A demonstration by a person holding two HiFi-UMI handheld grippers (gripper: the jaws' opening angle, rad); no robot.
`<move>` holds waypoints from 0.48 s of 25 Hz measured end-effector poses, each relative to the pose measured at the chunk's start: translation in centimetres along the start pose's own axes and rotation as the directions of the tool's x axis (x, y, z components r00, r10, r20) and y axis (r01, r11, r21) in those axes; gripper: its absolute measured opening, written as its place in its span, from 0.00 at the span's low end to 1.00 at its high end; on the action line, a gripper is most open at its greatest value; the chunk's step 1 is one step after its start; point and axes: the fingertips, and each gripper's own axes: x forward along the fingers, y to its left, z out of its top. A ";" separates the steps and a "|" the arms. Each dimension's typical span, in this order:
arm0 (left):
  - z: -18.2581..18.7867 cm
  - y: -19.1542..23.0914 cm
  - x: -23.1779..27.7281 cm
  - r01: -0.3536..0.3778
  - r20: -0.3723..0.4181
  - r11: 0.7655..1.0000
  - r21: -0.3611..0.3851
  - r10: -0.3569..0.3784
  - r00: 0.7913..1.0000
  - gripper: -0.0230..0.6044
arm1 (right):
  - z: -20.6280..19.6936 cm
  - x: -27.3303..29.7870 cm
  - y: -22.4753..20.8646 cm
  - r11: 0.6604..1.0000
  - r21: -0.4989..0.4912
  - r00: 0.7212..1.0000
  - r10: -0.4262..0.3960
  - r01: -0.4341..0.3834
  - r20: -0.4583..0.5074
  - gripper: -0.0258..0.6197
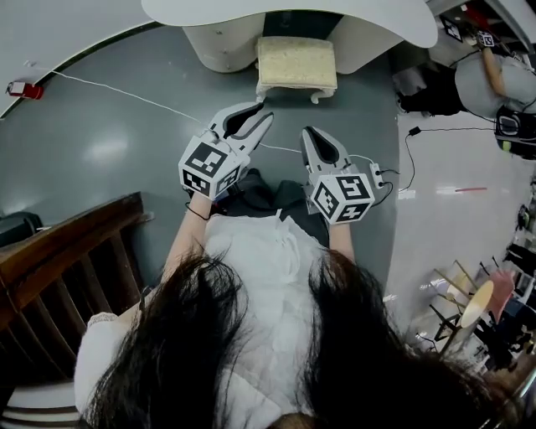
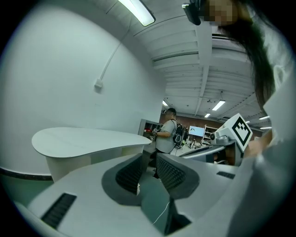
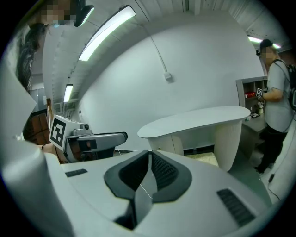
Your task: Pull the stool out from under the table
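Observation:
The stool (image 1: 296, 63), with a cream cushion and pale legs, stands tucked under the front edge of the white curved table (image 1: 368, 21). Both grippers are held side by side in front of me, short of the stool and touching nothing. My left gripper (image 1: 258, 117) points toward the stool's left corner, its jaws parted by a narrow gap with nothing between them (image 2: 149, 159). My right gripper (image 1: 311, 134) is shut and empty, its pads meeting at the tips (image 3: 150, 155). The right gripper view shows the table (image 3: 199, 120) and a strip of the stool's cushion (image 3: 206, 159) beneath it.
A dark wooden chair back (image 1: 67, 251) stands at my lower left. A thin white cable (image 1: 126, 94) crosses the grey floor to a red object (image 1: 21, 88). Another person (image 1: 494, 80) stands at the far right by shelves. A rack of tools (image 1: 469, 310) is at the right.

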 end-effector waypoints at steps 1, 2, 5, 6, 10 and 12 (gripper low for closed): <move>-0.3 -0.1 0.2 0.014 0.003 1.000 0.008 -0.014 1.000 0.21 | -0.2 0.0 -0.2 1.000 0.002 1.000 -0.004 0.004 -0.003 0.10; -0.5 -0.1 0.4 0.024 0.006 1.000 0.019 -0.024 1.000 0.21 | -0.3 0.1 -0.5 1.000 0.004 1.000 -0.008 0.008 -0.003 0.10; -1.5 0.8 1.9 0.029 -0.003 0.999 0.038 -0.028 1.000 0.21 | -0.2 0.6 -2.2 1.000 0.022 1.000 -0.022 0.022 0.003 0.10; -1.8 1.3 2.6 0.026 -0.006 0.999 0.039 -0.026 1.000 0.21 | -0.2 0.8 -2.9 0.999 0.032 1.000 -0.026 0.026 0.002 0.10; -3.2 4.0 4.9 -0.006 -0.015 0.999 0.047 0.007 1.000 0.21 | -0.9 2.4 -6.5 0.998 0.056 0.999 -0.034 0.035 -0.022 0.10; -4.2 5.5 5.9 -0.036 -0.024 0.999 0.032 0.037 0.999 0.21 | -1.7 3.2 -8.4 0.998 0.054 0.998 -0.031 0.034 -0.045 0.10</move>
